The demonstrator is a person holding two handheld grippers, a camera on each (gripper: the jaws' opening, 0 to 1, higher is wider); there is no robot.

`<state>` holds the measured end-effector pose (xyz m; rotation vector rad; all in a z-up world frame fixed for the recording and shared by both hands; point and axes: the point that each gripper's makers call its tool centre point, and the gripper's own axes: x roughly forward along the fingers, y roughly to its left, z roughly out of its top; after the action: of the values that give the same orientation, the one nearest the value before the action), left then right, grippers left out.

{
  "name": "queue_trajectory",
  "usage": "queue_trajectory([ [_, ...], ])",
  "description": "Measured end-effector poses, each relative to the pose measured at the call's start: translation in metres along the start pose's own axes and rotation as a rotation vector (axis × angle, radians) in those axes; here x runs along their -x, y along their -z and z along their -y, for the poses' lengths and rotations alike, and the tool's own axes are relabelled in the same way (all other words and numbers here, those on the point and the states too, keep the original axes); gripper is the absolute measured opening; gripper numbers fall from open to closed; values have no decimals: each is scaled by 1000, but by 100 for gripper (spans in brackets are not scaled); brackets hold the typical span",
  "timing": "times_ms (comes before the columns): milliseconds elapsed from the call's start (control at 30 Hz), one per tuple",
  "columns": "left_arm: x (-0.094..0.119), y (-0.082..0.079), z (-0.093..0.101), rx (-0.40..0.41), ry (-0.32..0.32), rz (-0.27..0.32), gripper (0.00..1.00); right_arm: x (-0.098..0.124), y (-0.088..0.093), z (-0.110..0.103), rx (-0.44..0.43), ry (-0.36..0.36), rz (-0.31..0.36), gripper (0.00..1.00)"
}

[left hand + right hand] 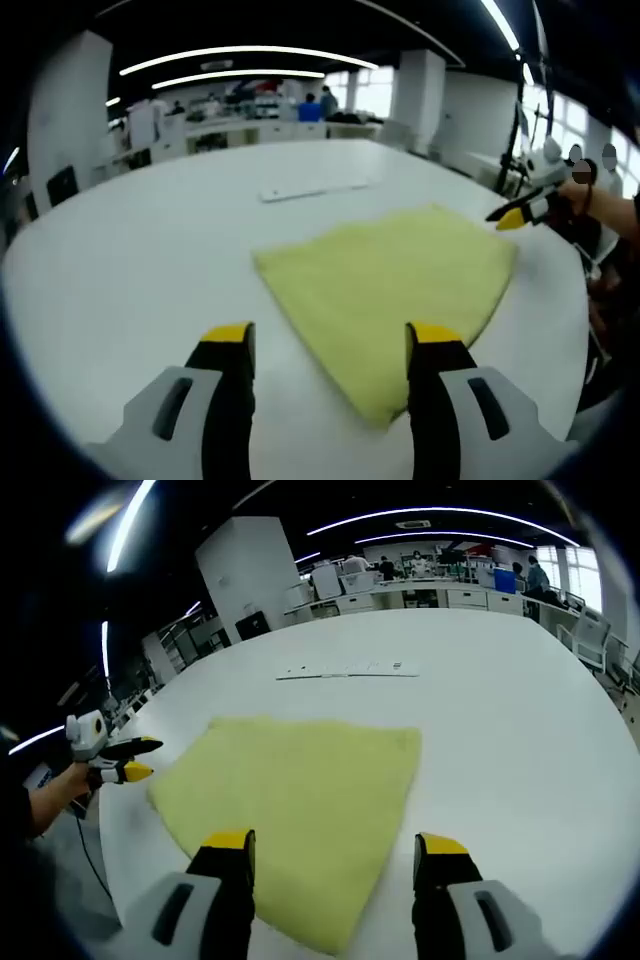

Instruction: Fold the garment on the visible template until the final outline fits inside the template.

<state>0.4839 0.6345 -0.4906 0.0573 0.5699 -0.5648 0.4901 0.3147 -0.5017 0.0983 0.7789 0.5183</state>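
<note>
Folded yellow garment (395, 285) lying flat on the white bench (150, 250).
Left gripper (330, 345) and right gripper (335, 855) both hover above the garment's near edge, jaws spread wide, holding nothing; a thin white strip (348, 669) lies farther off.

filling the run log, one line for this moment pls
garment: yellow cloth flat on white table | left tool: open, empty | right tool: open, empty | template: white strip beyond cloth
</note>
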Motion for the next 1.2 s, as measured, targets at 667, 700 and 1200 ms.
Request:
queue_trajectory([
  [667,27,47,17,-44,41,-112,29,27,47,-12,-32,-37,-63,38],
  [700,26,48,18,-34,41,-116,27,28,47,-12,-31,-38,-63,37],
  [1200,21,56,23,-86,59,-153,1,31,56,3,-47,15,-55,4],
])
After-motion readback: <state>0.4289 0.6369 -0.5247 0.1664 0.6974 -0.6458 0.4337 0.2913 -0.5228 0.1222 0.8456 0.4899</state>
